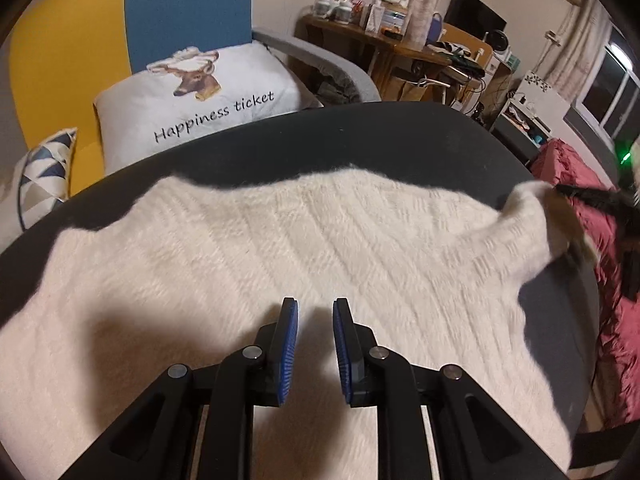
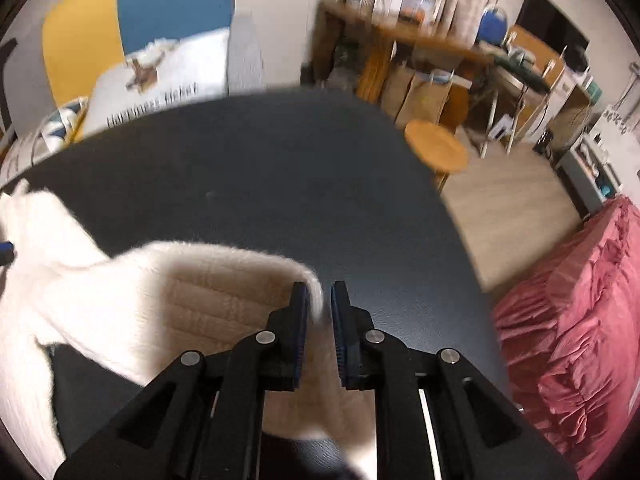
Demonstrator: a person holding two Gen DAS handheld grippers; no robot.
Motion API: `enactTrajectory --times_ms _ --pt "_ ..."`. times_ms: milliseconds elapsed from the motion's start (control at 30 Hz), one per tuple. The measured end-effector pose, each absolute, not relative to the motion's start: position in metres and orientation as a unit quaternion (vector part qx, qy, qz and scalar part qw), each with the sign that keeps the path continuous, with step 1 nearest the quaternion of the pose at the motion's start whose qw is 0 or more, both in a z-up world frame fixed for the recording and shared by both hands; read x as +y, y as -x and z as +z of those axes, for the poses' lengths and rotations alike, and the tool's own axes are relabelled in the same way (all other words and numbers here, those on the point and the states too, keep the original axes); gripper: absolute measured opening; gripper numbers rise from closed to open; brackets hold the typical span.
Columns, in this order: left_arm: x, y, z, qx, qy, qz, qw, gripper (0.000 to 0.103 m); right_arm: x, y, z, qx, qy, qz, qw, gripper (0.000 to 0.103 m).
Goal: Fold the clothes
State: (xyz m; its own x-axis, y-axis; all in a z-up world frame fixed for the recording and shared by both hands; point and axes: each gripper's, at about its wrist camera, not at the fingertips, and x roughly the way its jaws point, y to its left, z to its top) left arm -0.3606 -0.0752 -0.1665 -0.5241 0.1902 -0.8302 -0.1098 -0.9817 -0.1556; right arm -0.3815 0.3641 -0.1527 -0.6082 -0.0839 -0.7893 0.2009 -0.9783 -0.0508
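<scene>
Sweater (image 1: 280, 248): one, cream-white, fuzzy knit. Spread flat over the near half of the bench (image 1: 360, 140), its far edge wavy, its right-hand end lifted into a peak in the left wrist view.

Bench: one, dark, rounded top. The far half is bare.

Left tool (image 1: 315, 312): one, black with blue pads. It hangs just above the middle of the sweater, jaws apart with a narrow gap, nothing between them; released.

Right tool (image 2: 319, 300): one, same make. A raised fold of the sweater (image 2: 224, 300) runs up to it, and the fold's tip sits in the gap against the left pad. Jaws stand slightly apart; whether they pinch the cloth cannot be told. The view is blurred.

Cushions: two counted. One white, printed with a deer head and "Happiness ticket" (image 1: 200, 96); one with a blue and white triangle pattern (image 1: 44, 172), left of it. Both lie behind the bench on a sofa (image 1: 320, 60) with a grey arm.

Wall panels: one yellow (image 1: 68, 52), one blue (image 1: 188, 8), side by side behind the cushions.

Stool (image 2: 436, 150): one, round, wooden, on the floor beyond the bench's right edge.

Red bedding (image 2: 580, 328): one ruffled heap, right of the bench.

Paper bags (image 2: 420, 96): two brown ones, standing under a cluttered wooden desk (image 2: 400, 32); contents hidden.
</scene>
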Motion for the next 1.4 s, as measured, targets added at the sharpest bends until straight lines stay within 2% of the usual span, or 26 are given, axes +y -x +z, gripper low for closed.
enactTrajectory --times_ms 100,200,400,433,533,567,733,833,867,933,1033,1100,1167,1267,1400 --pt "-0.078 0.33 -0.167 -0.042 0.468 0.878 0.089 0.017 0.377 0.369 -0.142 0.028 -0.412 -0.907 0.086 0.016" --pt "-0.072 0.307 -0.176 -0.011 0.463 0.883 0.079 0.017 0.382 0.347 -0.144 0.015 -0.415 -0.904 0.107 0.03" --pt "-0.067 0.302 -0.177 0.006 0.472 0.879 0.069 0.017 0.369 0.335 -0.189 -0.006 -0.458 -0.883 0.105 0.031" --pt "-0.067 0.302 -0.177 0.006 0.473 0.878 0.069 0.017 0.363 0.337 -0.195 0.024 -0.463 -0.882 0.085 0.03" --pt "-0.069 0.304 -0.177 -0.001 0.477 0.876 0.075 0.017 0.353 0.343 -0.219 0.195 -0.479 -0.855 -0.017 0.03" --pt "-0.071 0.304 -0.178 -0.008 0.478 0.875 0.076 0.017 0.357 0.345 -0.223 0.229 -0.48 -0.846 -0.042 0.03" --pt "-0.072 0.304 -0.179 -0.016 0.477 0.875 0.077 0.017 0.431 0.37 -0.19 0.013 -0.479 -0.877 -0.041 0.034" --pt "-0.07 0.304 -0.179 -0.008 0.478 0.875 0.076 0.017 0.445 0.381 -0.174 0.004 -0.462 -0.883 -0.081 0.037" --pt "-0.07 0.304 -0.179 -0.007 0.479 0.874 0.077 0.017 0.444 0.38 -0.171 0.004 -0.461 -0.884 -0.079 0.038" --pt "-0.07 0.305 -0.179 -0.005 0.482 0.873 0.08 0.018 0.441 0.38 -0.179 0.021 -0.501 -0.863 -0.066 0.06" --pt "-0.07 0.304 -0.178 -0.005 0.481 0.873 0.079 0.018 0.434 0.363 -0.172 0.038 -0.485 -0.872 -0.058 0.058" --pt "-0.07 0.305 -0.176 -0.01 0.48 0.874 0.078 0.017 0.41 0.347 -0.156 0.037 -0.449 -0.893 0.011 0.058" --pt "-0.07 0.307 -0.173 -0.019 0.479 0.874 0.076 0.017 0.367 0.333 -0.155 0.068 -0.437 -0.893 0.081 0.058" --pt "-0.063 0.318 -0.158 -0.026 0.465 0.88 0.091 0.017 0.306 0.332 -0.175 0.112 -0.451 -0.875 0.132 0.058" --pt "-0.052 0.345 -0.136 -0.032 0.445 0.887 0.121 0.017 0.27 0.345 -0.213 0.131 -0.492 -0.85 0.136 0.058"
